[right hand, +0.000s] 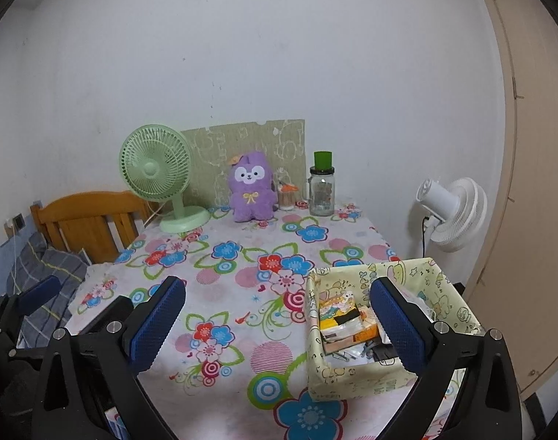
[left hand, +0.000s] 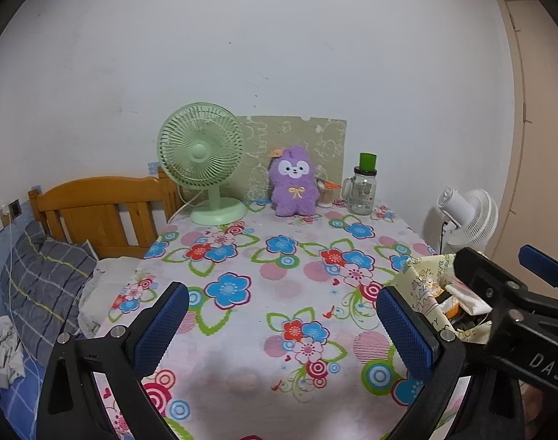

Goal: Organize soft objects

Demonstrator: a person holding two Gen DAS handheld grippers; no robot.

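Hovering over the near edge of the bench (left hand: 279, 275), the left gripper (left hand: 282, 326) has its fingers (left hand: 161, 326) spread wide with nothing between them. The right gripper (right hand: 279, 324) is equally splayed and empty, above the fabric box (right hand: 458, 300) at the near right corner, probably the bin. The purple plush (right hand: 248, 192) sits upright at the far edge, propped against a board (right hand: 209, 150), well apart from both.
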